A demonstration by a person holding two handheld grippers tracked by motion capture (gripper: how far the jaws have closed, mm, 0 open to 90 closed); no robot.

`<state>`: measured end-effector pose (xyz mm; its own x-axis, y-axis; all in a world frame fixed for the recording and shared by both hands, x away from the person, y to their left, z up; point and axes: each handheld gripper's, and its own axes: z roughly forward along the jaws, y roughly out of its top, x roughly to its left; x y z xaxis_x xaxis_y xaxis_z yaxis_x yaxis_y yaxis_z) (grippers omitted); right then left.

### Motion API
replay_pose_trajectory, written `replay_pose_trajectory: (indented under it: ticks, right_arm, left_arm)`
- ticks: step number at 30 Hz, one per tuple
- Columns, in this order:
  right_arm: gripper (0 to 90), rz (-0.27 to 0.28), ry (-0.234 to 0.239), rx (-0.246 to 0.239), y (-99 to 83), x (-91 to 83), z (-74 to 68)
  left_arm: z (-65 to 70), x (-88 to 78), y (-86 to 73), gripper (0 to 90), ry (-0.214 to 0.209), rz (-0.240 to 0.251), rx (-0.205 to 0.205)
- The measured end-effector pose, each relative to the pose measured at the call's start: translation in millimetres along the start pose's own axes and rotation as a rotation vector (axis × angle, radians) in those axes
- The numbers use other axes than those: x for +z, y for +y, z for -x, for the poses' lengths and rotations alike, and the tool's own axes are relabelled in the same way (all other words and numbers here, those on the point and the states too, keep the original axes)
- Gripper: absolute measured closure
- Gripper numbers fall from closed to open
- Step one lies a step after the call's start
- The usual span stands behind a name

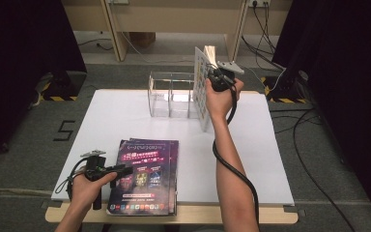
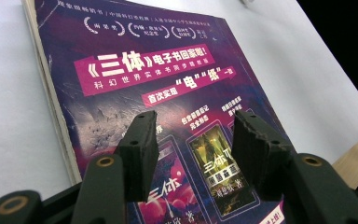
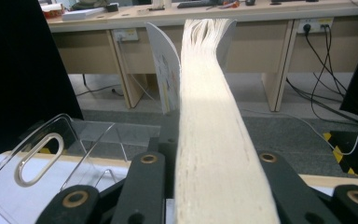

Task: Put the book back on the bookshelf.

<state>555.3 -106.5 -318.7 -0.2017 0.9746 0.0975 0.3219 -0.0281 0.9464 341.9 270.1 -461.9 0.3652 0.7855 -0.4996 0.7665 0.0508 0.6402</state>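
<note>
At the far right of the mat, my right gripper [image 1: 216,77] holds a book [image 1: 202,87] upright on its lower edge, just beside the clear rack [image 1: 170,94]. Its white patterned cover faces left toward the rack. Right gripper view: the pale page block [image 3: 214,140] runs up between my two black jaws, both pressed against it; pages fan out at the top, cover [image 3: 165,70] curling away on the left. Jaws partly closed, clamped on the book's thickness. Rack wall with an oval slot [image 3: 37,158] sits low left in that view, apart from the jaws

Rack: transparent, with dividers, standing at the far middle of the white mat [image 1: 270,159]

Near left: a stack of purple magazines [image 1: 145,176] lies flat at the front edge of the mat. My left gripper [image 1: 118,169] rests low at the stack's left side, jaws pointing right over the cover. Left gripper view: both jaws stand wide apart above the purple cover [image 2: 158,74], nothing between the pads; whether the tips touch the paper I cannot tell

Table [image 1: 198,215] edge shows below the mat; grey floor [image 1: 24,159] around, a "5" marked on it at left
</note>
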Motion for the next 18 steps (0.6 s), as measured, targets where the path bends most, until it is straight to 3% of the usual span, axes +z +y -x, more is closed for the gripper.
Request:
replay_pose_trajectory:
  ticks: [8,18]
  right_arm:
    - [74.5,0.037,-0.007,0.002,4.5,6.9,0.3]
    - [74.0,0.057,-0.045,-0.013,-6.0,12.0,-3.7]
  left_arm:
    - [0.1,0.0,-0.2,49.6,-0.001,-0.002,0.003]
    - [-0.6,-0.1,-0.6,49.6,-0.001,-0.001,0.002]
